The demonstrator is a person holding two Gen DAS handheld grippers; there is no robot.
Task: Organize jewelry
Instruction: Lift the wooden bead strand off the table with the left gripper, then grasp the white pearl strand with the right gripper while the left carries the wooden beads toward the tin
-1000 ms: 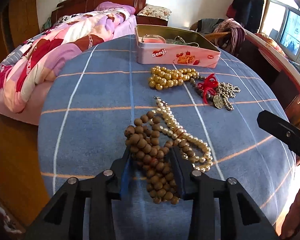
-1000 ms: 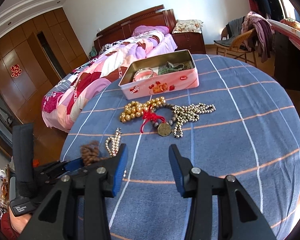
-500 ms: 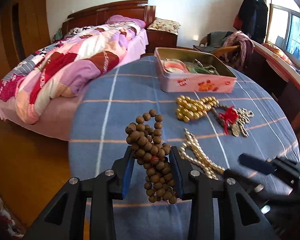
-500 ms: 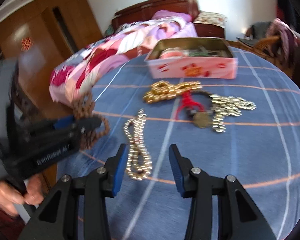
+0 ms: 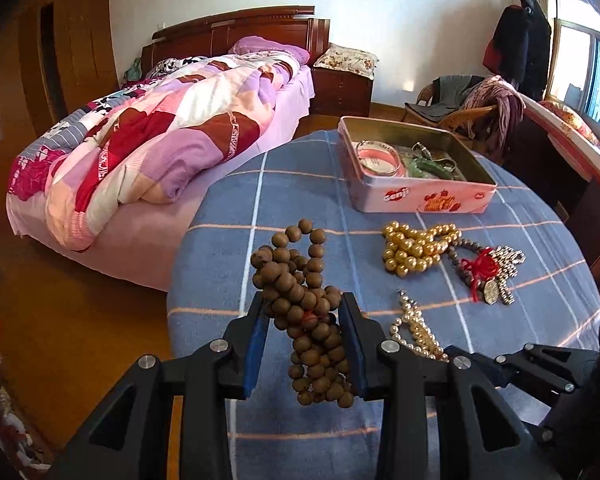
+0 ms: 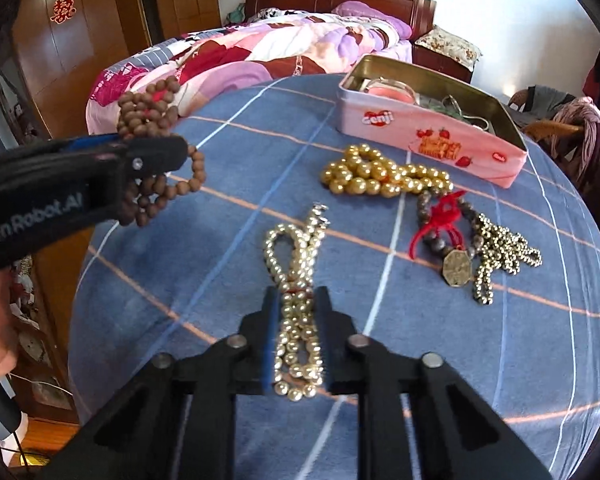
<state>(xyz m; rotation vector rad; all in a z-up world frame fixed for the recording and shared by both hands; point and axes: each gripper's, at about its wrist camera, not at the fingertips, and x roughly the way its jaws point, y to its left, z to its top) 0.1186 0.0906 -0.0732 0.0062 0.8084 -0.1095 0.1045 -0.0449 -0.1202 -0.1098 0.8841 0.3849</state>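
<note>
My left gripper (image 5: 305, 312) is shut on a bunch of brown wooden beads (image 5: 300, 288) and holds it above the blue checked table; it also shows in the right wrist view (image 6: 156, 152). My right gripper (image 6: 298, 300) has closed around the pearl necklace (image 6: 296, 280) lying on the cloth; the pearls also show in the left wrist view (image 5: 416, 328). A pink tin (image 6: 428, 136) with bangles inside stands at the far side (image 5: 416, 196).
Gold beads (image 6: 372, 178), a dark bracelet with red tassel and coin (image 6: 444, 228) and a silver bead chain (image 6: 500, 252) lie between the pearls and the tin. A bed (image 5: 160, 128) is left of the table; a chair (image 5: 472, 112) behind.
My left gripper has lifted the brown beads off the table and drawn back. My right gripper has moved left over the pearl necklace and closed its fingers onto it.
</note>
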